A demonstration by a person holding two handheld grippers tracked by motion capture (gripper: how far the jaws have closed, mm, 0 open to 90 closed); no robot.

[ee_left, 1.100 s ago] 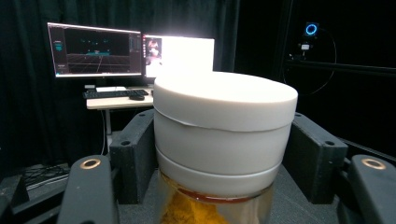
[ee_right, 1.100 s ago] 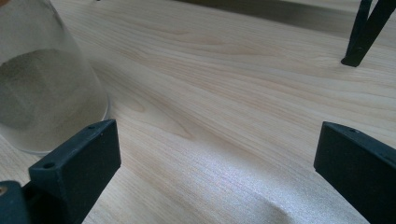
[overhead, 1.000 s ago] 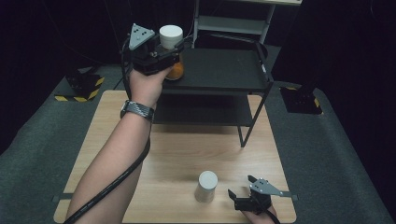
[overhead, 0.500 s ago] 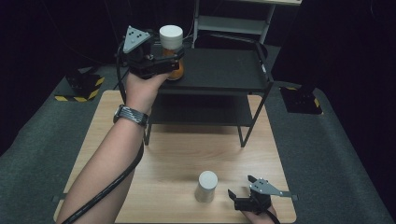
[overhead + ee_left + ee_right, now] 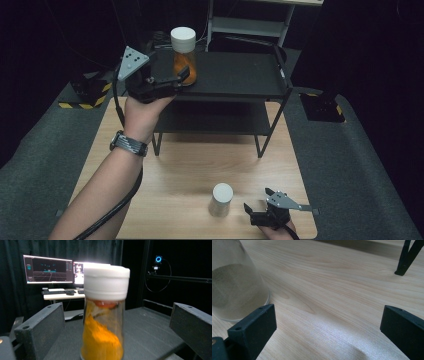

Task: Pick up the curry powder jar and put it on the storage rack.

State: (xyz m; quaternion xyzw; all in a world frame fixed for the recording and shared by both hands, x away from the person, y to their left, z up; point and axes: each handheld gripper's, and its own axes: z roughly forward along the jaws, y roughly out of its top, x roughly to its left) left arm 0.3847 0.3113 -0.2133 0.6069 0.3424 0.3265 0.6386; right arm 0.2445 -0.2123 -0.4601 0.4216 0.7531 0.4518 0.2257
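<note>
A glass jar of orange powder (image 5: 184, 62) with a white cap stands upright on the top shelf of a black rack (image 5: 240, 75). My left gripper (image 5: 176, 79) is open around it; in the left gripper view the jar (image 5: 103, 340) rises between the two wide-apart jaws and touches neither. A second white-capped jar (image 5: 221, 200) holding grey powder stands on the wooden table (image 5: 200, 155) near its front edge. My right gripper (image 5: 257, 202) rests just to its right, open and holding nothing. In the right gripper view that jar (image 5: 234, 285) sits outside the left jaw.
The rack has a lower shelf (image 5: 210, 117) and thin black legs; one leg (image 5: 405, 257) stands ahead of my right gripper. Grey mats flank the table. A desk with lit monitors (image 5: 47, 270) lies beyond the rack.
My left gripper has drawn back a little from the orange jar, leaving more of the jar in sight on the shelf. The right gripper and the grey jar have not moved.
</note>
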